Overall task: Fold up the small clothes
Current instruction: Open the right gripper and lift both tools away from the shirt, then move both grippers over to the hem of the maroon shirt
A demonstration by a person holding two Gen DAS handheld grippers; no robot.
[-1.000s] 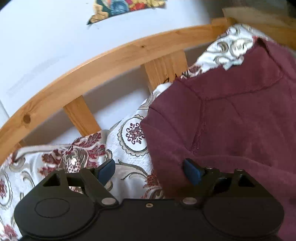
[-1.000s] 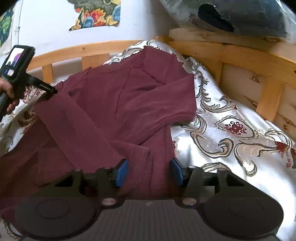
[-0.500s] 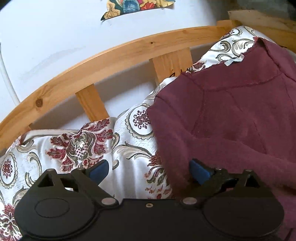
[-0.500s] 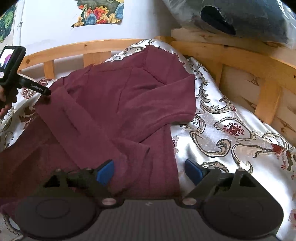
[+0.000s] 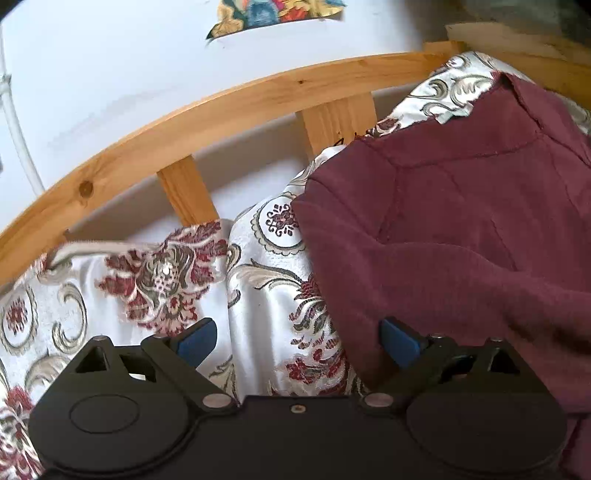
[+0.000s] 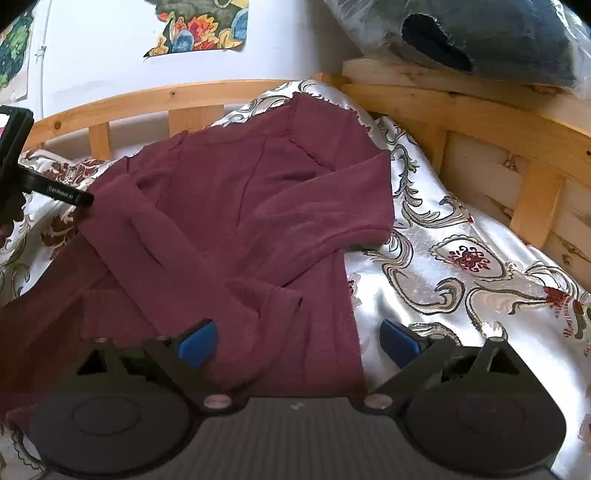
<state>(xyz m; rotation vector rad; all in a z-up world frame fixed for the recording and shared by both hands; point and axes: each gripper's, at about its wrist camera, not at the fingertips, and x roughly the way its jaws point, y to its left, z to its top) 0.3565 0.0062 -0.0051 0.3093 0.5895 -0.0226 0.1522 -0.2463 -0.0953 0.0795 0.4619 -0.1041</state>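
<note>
Maroon sweater (image 6: 229,221) lying spread on the bed, sleeves crossed over its front; right gripper (image 6: 297,341) with fingers (image 6: 195,341) wide, jaws having just been opening, the hem and a sleeve cuff lying loose between them with neither pad pressing; a second ago the same fingers stood much narrower about that cloth, so the fold appears released. Left gripper (image 5: 297,341), fingers (image 5: 400,341) likewise wide and holding nothing, its jaws having opened a little further within the last second; one pad over the sweater's edge, the other over the patterned bedspread (image 5: 258,295); it has drawn sideways off the garment, more bedspread now showing beneath. Judgement: sleeves-in stage done, both hands free for the next fold, probably hem toward collar. Surroundings: wooden bed rail (image 5: 221,110) close behind the collar, side rail (image 6: 498,125) to the right, a dark bundle in plastic (image 6: 498,33) above it; the rails leave little room beyond the collar, and the slippery-looking bedspread may let the sweater shift.
</note>
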